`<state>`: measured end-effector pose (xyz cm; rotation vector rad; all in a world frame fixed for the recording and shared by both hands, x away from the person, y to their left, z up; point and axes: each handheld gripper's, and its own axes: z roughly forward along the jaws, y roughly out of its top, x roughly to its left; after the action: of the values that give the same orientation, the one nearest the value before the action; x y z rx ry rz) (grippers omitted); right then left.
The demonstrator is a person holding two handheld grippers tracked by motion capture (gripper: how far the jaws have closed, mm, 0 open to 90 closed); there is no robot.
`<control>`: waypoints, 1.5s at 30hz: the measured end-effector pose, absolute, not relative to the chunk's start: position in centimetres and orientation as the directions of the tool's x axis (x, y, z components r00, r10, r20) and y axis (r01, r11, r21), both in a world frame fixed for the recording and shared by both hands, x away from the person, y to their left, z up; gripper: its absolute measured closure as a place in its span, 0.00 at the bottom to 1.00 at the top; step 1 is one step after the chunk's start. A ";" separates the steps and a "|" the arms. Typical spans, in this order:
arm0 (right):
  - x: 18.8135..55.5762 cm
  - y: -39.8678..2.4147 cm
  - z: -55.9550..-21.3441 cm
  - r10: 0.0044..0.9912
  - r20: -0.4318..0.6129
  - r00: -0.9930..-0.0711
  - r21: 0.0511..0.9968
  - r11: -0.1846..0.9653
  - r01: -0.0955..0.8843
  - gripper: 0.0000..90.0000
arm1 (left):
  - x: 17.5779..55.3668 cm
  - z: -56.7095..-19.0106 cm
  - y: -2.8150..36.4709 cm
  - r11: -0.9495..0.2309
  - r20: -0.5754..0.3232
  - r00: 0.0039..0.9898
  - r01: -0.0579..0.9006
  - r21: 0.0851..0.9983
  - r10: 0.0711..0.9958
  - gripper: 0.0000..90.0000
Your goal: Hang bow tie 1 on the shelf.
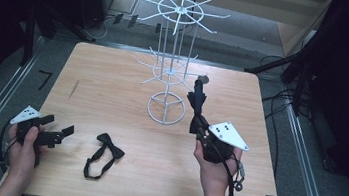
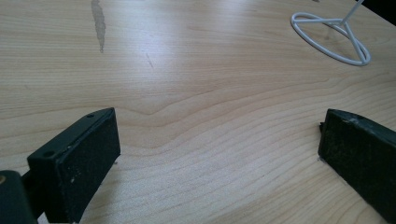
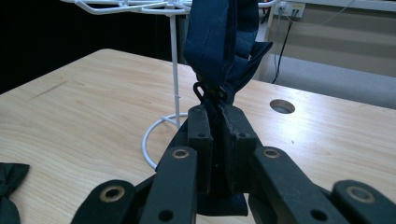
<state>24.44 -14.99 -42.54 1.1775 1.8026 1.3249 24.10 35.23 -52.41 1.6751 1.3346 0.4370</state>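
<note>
A white wire display rack (image 1: 172, 57) with two tiers of hooks stands at the table's far middle; its ring base (image 2: 332, 36) also lies ahead of the left gripper. My right gripper (image 1: 194, 124) is shut on a dark blue bow tie (image 1: 197, 96) and holds it upright just right of the rack's base. In the right gripper view the two jaws pinch the dark blue bow tie (image 3: 224, 42) near its black clip, under the rack's lower hooks. A black bow tie (image 1: 104, 154) with its strap lies on the table at front left. My left gripper (image 1: 63, 131) rests open near the left edge, nothing between its pads (image 2: 88, 158).
The wooden table (image 1: 113, 85) has a round cable hole (image 3: 282, 106) near its far right. Dark stands and cables surround the table on the floor. Bare wood lies between the black bow tie and the rack's base.
</note>
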 end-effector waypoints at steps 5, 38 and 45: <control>24.4 -14.5 -42.6 0.903 0.026 -0.428 0.947 0.114 0.300 0.94 | 24.1 -52.4 35.2 0.011 -0.257 0.349 0.575 0.818 0.901 0.00; 26.9 -10.5 -44.3 0.861 0.041 -0.506 0.930 0.152 0.333 0.73 | 24.1 -52.4 35.2 0.009 -0.255 0.350 0.574 0.819 0.901 0.00; 26.6 -11.4 -45.3 0.832 0.090 -0.547 0.921 0.139 0.363 0.42 | 24.1 -52.4 35.2 0.007 -0.253 0.350 0.574 0.819 0.902 0.00</control>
<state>26.58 -11.43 -45.29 1.1439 1.9747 1.3956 24.09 35.22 -52.40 1.6789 1.3331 0.4398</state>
